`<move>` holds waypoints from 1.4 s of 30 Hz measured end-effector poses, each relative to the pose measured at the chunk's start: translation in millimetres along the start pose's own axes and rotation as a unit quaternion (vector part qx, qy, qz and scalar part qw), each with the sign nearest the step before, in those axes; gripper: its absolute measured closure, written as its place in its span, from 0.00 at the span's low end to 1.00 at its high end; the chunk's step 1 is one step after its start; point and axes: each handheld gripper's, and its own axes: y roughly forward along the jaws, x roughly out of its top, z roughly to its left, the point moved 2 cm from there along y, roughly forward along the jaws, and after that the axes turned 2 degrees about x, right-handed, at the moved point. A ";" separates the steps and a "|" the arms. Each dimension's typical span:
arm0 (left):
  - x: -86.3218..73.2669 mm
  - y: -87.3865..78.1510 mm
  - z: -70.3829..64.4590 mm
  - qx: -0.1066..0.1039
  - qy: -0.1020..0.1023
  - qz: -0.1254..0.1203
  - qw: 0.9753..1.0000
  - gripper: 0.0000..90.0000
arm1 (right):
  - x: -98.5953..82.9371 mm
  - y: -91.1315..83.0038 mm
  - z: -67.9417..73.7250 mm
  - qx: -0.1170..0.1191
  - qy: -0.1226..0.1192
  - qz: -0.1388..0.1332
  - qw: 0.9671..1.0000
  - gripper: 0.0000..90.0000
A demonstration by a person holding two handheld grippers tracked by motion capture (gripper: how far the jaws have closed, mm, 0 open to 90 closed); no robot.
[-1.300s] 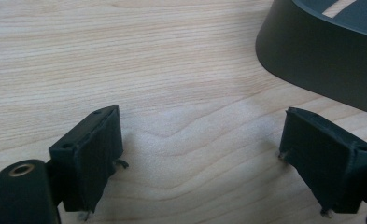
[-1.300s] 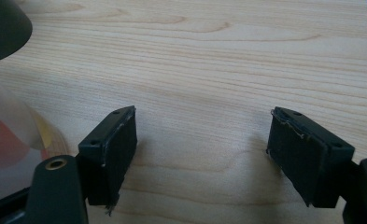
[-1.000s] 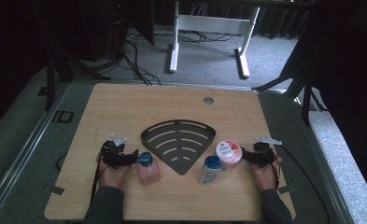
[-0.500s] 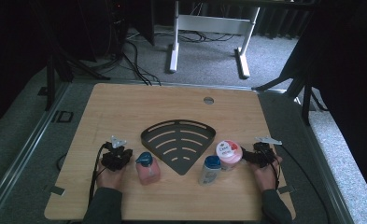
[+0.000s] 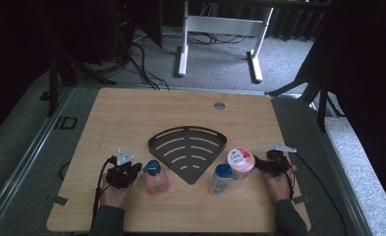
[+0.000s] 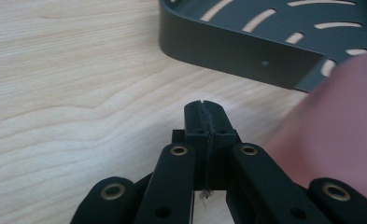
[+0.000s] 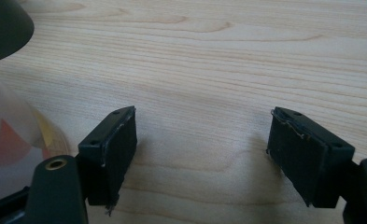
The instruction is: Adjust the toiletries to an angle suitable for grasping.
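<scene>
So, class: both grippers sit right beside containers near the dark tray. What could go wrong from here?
1. The left gripper, jaws pressed shut, sits close beside the pink bottle; a sideways move could tip it.
2. The right gripper is open next to the pink-lidded jar; pushing forward might shove the jar into the blue-capped bottle and topple it.
3. The dark tray has a raised wall; a dragged container could catch on it.

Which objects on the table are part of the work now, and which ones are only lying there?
Part of the work:
- pink soap bottle, beside the shut left gripper
- white jar with pink label, beside the open right gripper
- dark corner shelf tray
- blue-capped bottle

Only lying about:
- white desk frame on the floor
- floor cables
</scene>
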 end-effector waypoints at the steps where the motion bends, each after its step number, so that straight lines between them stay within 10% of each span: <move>1: -0.7 -1.2 -1.5 -0.001 0.001 -0.001 1.000 1.00 | 0.0 0.0 0.1 0.000 0.000 0.000 1.000 0.26; 42: -30.8 -29.9 -27.1 -0.024 0.017 0.004 1.000 1.00 | -0.6 -0.7 0.3 0.003 -0.003 0.000 1.000 0.27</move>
